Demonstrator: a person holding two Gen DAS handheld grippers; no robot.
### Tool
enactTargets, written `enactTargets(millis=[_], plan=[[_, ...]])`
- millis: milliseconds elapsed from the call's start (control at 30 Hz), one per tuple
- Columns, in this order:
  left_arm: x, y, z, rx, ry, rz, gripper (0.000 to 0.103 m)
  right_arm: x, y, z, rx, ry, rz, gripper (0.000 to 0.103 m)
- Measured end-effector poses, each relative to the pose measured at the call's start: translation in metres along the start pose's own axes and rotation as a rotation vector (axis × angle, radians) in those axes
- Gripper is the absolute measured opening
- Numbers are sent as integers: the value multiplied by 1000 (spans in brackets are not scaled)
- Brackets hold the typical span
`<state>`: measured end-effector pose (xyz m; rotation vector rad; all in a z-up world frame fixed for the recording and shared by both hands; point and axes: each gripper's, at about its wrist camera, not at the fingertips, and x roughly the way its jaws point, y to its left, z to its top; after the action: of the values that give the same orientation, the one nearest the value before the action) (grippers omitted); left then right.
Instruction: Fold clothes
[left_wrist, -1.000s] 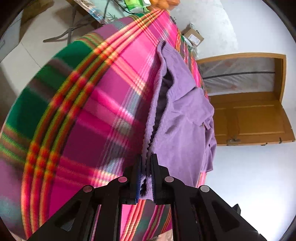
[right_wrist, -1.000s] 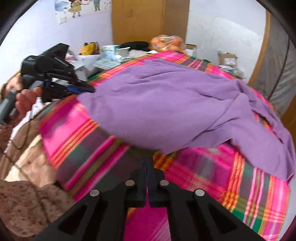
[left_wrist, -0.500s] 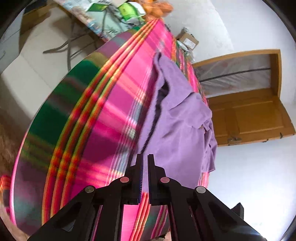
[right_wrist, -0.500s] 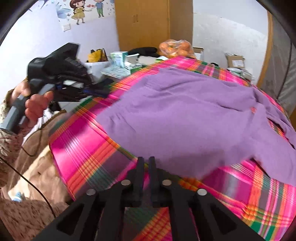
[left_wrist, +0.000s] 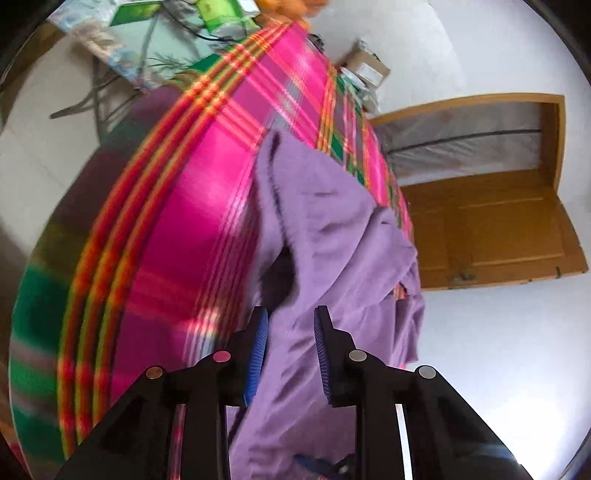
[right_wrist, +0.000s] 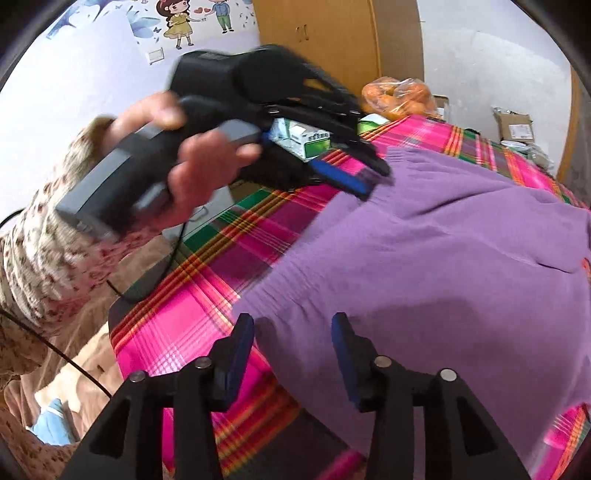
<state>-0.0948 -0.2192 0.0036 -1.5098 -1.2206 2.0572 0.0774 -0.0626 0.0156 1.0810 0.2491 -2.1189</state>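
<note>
Purple sweater (right_wrist: 424, 258) is spread on the plaid-covered desk (right_wrist: 192, 317), filling centre and right of the right wrist view. Only that view shows the left hand (right_wrist: 192, 173), upper left of frame, wrapped round the left tool (right_wrist: 369, 181), which is angled down with its tips over the sweater's upper left edge. Only the left wrist view shows a wooden door (left_wrist: 498, 229) at right of frame, and the sweater (left_wrist: 332, 258) as a narrow strip down the centre. Left tool (left_wrist: 290, 332): jaws narrow, opening, cloth seen between them but not pinched. Right tool (right_wrist: 291, 332): jaws wide, opening, hem seen between them, not gripped.
</note>
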Motion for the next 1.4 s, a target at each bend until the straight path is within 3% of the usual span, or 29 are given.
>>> enactTargets(millis=[167, 200, 400, 567, 667, 767, 833, 933, 1400], plan=[[18, 2, 28, -11, 42, -14, 26, 18, 9, 3, -28, 25, -8, 52], [21, 2, 33, -8, 58, -20, 31, 19, 12, 2, -39, 21, -14, 53], [47, -5, 60, 11, 138, -33, 33, 23, 27, -2, -114, 13, -81, 57], [50, -5, 73, -24, 104, -68, 31, 25, 33, -2, -138, 16, -111, 58], [48, -9, 77, 10, 83, -36, 5, 25, 32, -1, -121, 14, -109, 57], [43, -9, 80, 21, 53, -29, 6, 25, 34, -1, -116, 8, -122, 46], [39, -3, 83, 15, 33, -23, 6, 24, 34, -1, -108, 4, -126, 32], [31, 5, 83, -3, 12, -33, 5, 19, 30, 0, -76, 6, -112, 23], [-8, 26, 88, 3, -78, 27, 5, 32, 54, 19, -135, -15, -9, 19]])
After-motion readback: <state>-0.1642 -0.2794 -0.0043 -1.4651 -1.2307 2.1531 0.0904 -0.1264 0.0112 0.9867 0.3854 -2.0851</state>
